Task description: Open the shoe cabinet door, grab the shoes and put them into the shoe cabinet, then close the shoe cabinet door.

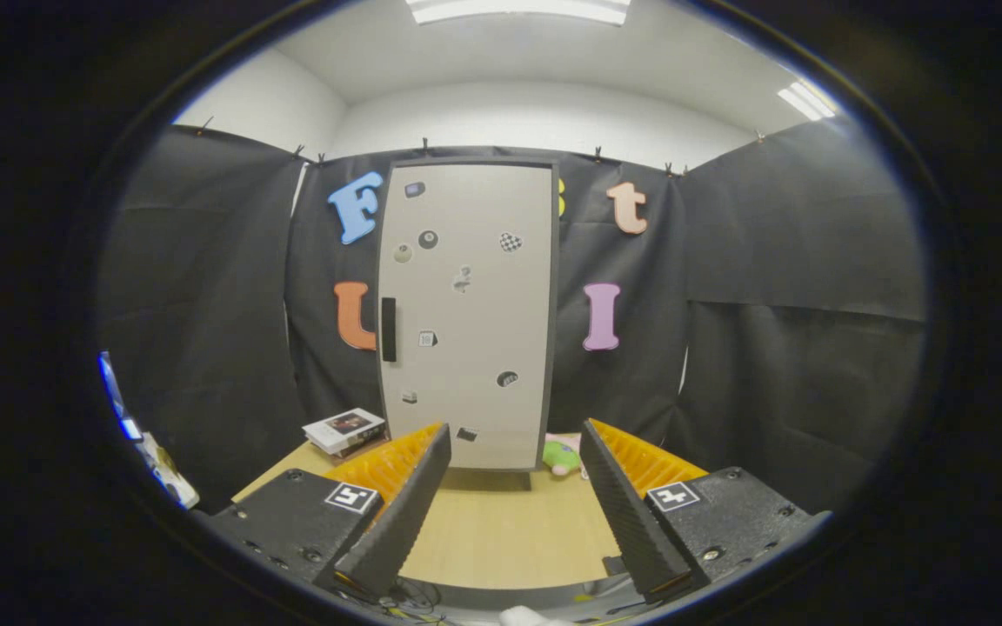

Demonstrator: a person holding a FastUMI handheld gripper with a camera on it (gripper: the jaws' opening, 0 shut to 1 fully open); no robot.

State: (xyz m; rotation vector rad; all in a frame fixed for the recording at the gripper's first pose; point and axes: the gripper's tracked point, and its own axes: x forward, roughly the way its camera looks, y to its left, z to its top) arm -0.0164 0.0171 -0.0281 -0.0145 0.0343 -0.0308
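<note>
A tall pale shoe cabinet stands upright at the far end of the wooden table, well beyond my fingers. Its door is closed, dotted with small stickers, and has a dark vertical handle on its left side. My gripper is open, with nothing between its fingers, and points at the cabinet's lower part from some distance. A pink and green shoe lies on the table just right of the cabinet's base, partly hidden behind my right finger.
A small stack of books rests on the table to the left of the cabinet, beyond my left finger. Black cloth walls close in the booth behind and on both sides.
</note>
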